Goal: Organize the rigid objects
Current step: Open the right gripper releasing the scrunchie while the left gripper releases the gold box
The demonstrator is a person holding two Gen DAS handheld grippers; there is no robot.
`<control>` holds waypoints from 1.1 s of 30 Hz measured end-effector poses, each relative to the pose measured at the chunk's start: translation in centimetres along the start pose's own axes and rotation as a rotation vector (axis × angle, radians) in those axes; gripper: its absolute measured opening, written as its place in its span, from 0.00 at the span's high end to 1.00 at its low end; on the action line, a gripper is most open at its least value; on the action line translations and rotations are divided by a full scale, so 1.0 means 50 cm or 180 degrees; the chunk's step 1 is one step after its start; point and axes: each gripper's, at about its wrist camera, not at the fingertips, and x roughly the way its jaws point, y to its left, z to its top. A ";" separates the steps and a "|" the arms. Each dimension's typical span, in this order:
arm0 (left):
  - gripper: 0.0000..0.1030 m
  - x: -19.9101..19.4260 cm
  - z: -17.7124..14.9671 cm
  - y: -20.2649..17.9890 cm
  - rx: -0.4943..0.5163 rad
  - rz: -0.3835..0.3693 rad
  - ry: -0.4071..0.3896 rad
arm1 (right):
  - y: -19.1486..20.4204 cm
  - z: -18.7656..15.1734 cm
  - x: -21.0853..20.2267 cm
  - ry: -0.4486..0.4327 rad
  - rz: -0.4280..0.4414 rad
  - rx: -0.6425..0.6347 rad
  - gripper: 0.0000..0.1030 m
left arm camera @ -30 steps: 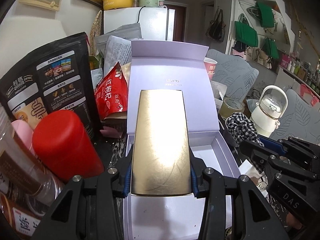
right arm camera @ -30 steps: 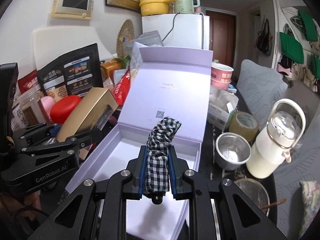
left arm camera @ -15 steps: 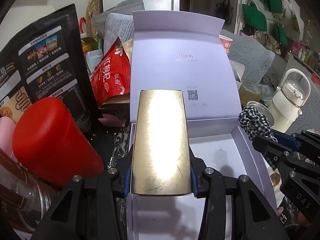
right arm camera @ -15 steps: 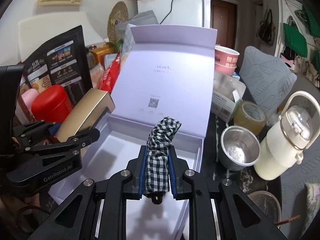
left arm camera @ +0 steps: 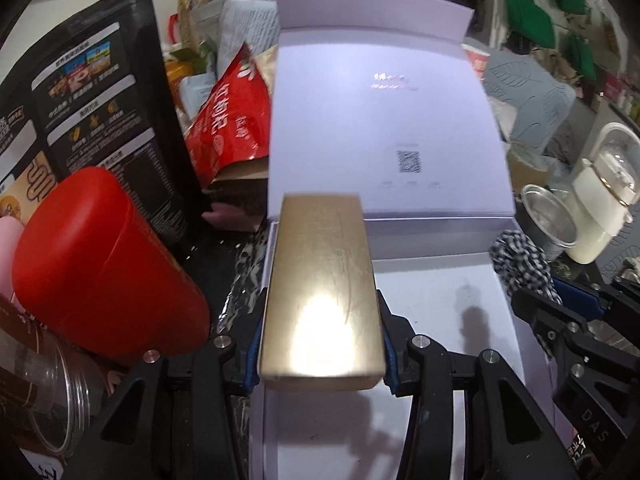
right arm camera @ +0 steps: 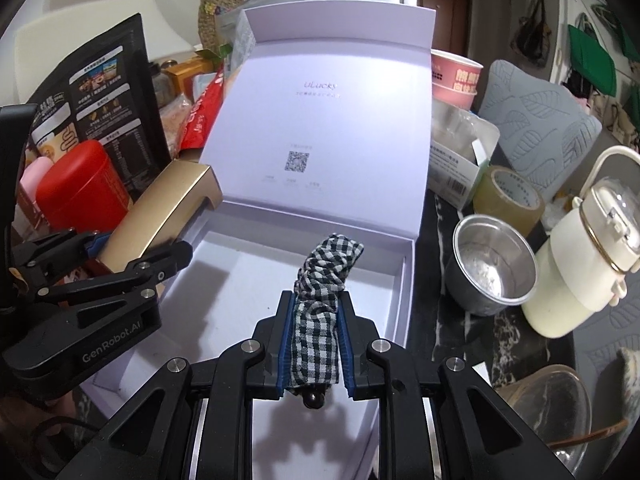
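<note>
The gold box is clamped in the left tool over the open lavender box's left edge. The checkered bundle is pinched in the right tool above the tray's right side, so both can probably be dropped in side by side.

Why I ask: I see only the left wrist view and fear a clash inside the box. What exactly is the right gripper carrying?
Observer: The right gripper is clamped on a checkered fabric bundle with a black knob at its near end, above the tray of the lilac box.
Operator: How does my gold box sit, seen from the side?
Observer: The gold box is tilted in the left gripper, with its far end by the tray's left rear corner.
Operator: Anything off the box's right front?
Observer: A glass bowl with a stick in it stands there, apart from the box.
</note>
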 end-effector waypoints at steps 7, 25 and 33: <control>0.23 -0.008 0.002 0.016 -0.0079 0.0059 -0.0012 | -0.006 -0.001 -0.001 0.0048 -0.0046 0.0019 0.65; 0.23 -0.120 0.015 0.018 -0.0093 0.0000 -0.0354 | 0.007 0.003 -0.090 -0.0176 -0.0121 0.0019 0.64; 0.23 -0.195 0.017 0.016 -0.0039 -0.0012 -0.0552 | 0.019 0.004 -0.161 -0.0350 -0.0145 0.0017 0.64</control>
